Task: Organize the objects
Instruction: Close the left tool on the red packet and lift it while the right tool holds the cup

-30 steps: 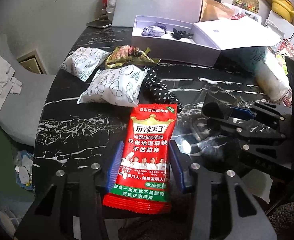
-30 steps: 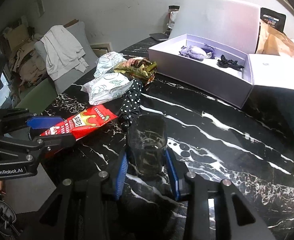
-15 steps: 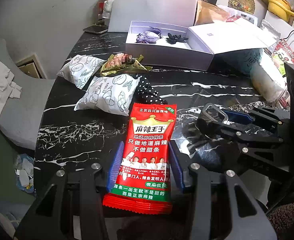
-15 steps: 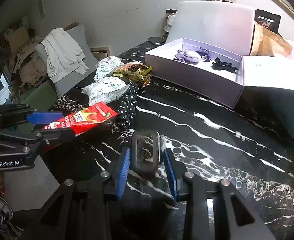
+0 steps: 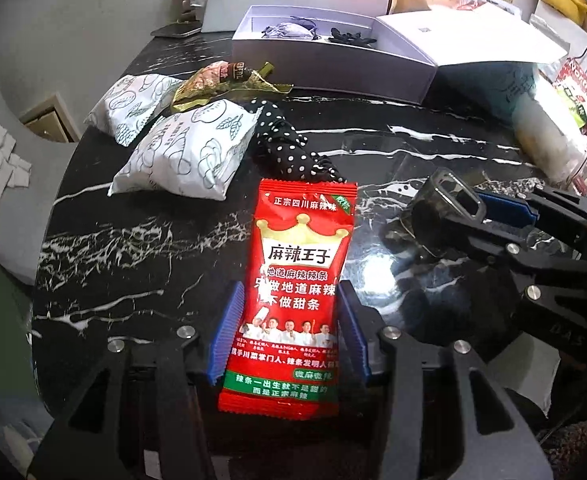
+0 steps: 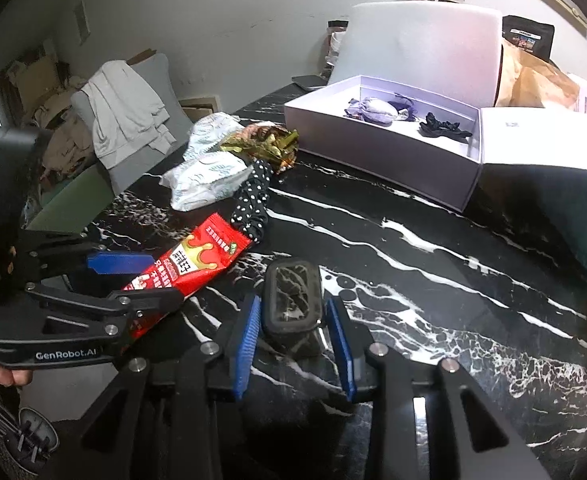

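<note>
A red snack packet (image 5: 298, 280) is lying lengthwise between the two blue pads of the left gripper (image 5: 289, 334), its lower half pinched between them and its top end reaching out over a black marble table (image 5: 141, 248) veined with white. The pads are standing about a packet's width apart and pressing on both long edges of the glossy, crinkled plastic, which is printed with a gold crown and white lettering.

To the right, the right gripper (image 6: 293, 330) is closing its ribbed blue pads on a small, dark, see-through container (image 6: 292, 304) with a rounded rectangular rim; the jaws are sitting only as wide as the container, touching both of its sides. Whether the container is resting on the table or lifted off it is unclear.

Just beyond the packet's top end, a black cloth with white polka dots (image 5: 283, 148) is lying crumpled, with two puffy white pouches (image 5: 191, 156) and a shiny gold-green wrapper (image 5: 221, 82) beside it. Farther back, an open white cardboard box (image 6: 381, 148) is holding a pale purple bundle (image 6: 371, 108) and a small black item (image 6: 443, 127).
</note>
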`<state>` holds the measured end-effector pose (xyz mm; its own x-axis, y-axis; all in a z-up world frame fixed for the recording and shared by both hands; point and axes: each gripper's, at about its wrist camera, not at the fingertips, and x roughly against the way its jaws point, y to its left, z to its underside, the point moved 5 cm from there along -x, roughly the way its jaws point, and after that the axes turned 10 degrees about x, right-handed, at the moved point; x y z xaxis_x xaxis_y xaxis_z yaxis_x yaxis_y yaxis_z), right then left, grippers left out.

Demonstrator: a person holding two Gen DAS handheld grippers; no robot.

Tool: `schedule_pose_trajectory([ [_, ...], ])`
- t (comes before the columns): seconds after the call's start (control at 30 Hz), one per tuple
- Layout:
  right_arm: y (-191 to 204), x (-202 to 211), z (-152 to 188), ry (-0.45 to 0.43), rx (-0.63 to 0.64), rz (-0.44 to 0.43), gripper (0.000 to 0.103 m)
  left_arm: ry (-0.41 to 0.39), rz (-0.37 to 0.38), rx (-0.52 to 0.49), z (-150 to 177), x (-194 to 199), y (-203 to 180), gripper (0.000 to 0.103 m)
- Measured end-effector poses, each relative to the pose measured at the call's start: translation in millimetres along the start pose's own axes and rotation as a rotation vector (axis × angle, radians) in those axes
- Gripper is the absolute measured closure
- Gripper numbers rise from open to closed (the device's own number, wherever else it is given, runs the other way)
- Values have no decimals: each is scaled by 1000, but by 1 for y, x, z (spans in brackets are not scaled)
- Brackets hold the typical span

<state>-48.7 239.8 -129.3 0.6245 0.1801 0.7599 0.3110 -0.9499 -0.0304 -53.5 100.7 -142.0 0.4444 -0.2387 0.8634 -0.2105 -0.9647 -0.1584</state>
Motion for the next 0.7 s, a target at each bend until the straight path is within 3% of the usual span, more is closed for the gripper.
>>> schedule_pose_trajectory([
  [0.2, -1, -4, -1, -4, -10, 0, 68, -37, -4, -23, -8, -3, -7, 60],
  [0.3, -2, -3, -1, 1, -14, 5, 68, -26, 49, 8, -10, 1, -8, 61],
  [0.7, -16, 16, -15, -34, -20, 13, 68, -100, 41, -11, -39, 41, -9, 61],
])
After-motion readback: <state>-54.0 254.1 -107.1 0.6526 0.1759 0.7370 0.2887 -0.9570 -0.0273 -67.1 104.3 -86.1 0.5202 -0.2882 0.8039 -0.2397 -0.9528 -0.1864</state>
